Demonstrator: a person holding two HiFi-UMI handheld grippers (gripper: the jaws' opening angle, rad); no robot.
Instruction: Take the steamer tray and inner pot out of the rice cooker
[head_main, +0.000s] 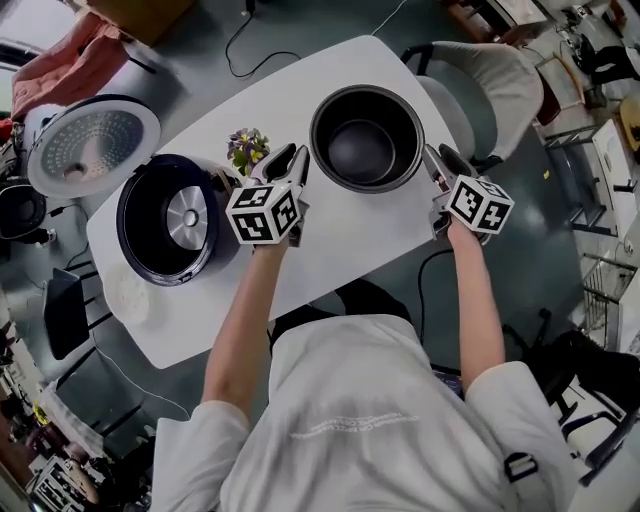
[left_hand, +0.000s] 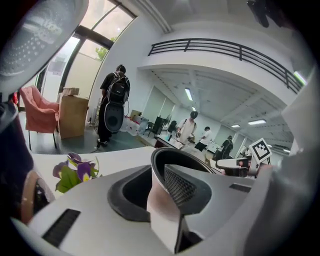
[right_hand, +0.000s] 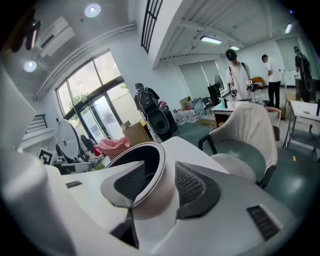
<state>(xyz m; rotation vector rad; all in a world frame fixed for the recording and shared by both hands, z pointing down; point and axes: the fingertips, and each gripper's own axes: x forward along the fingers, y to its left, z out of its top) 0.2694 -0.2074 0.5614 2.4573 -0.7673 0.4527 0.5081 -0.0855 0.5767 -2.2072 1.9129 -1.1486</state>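
The inner pot, round, dark inside and silver-rimmed, is seen upright and empty, well apart to the right of the rice cooker. The cooker is shown with its lid swung open and its well exposed. What appears to be the steamer tray, a pale disc, is laid flat just beside the cooker, on the person's side.

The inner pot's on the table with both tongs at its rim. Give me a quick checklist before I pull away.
1. Inner pot upright on the table: ok.
2. Rice cooker empty, its heating plate showing: ok.
3. Right tongs free of the rim, pads apart from it: ok.
4. Left tongs free of the rim: cannot tell, the wall sits close against one pad.
5. Flowers out of the left tongs' way back: cannot tell, they stand close beside.
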